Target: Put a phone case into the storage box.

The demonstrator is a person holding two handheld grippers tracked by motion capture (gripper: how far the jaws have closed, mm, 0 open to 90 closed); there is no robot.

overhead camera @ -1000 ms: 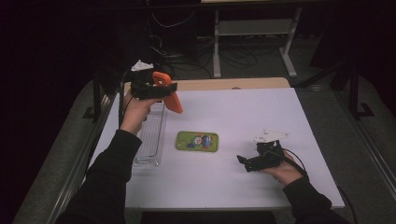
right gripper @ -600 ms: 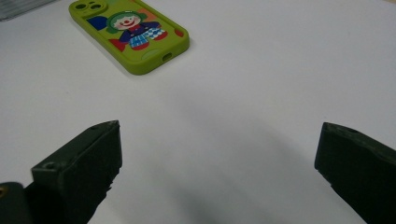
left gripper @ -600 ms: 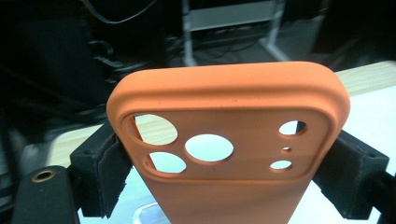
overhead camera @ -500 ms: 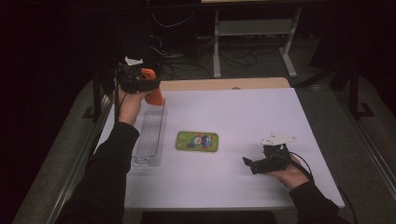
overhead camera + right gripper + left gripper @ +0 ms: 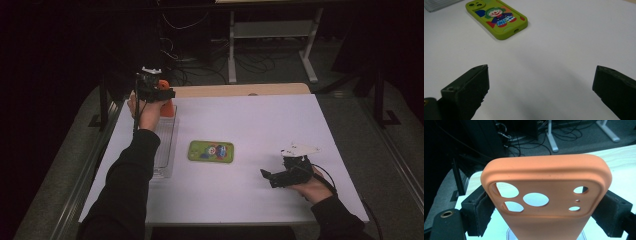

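Gripping the orange case (image 5: 544, 195) by its long edges, the left hand-held gripper (image 5: 159, 95) holds it upright over the far end of the clear tray (image 5: 167, 150), seemingly so it can go down into the tray. The right hand-held gripper (image 5: 280, 177) rests low on the tabletop (image 5: 260, 125) with jaws wide apart and empty, aimed toward the green case (image 5: 211, 151), which lies flat mid-table, probably next to be picked.
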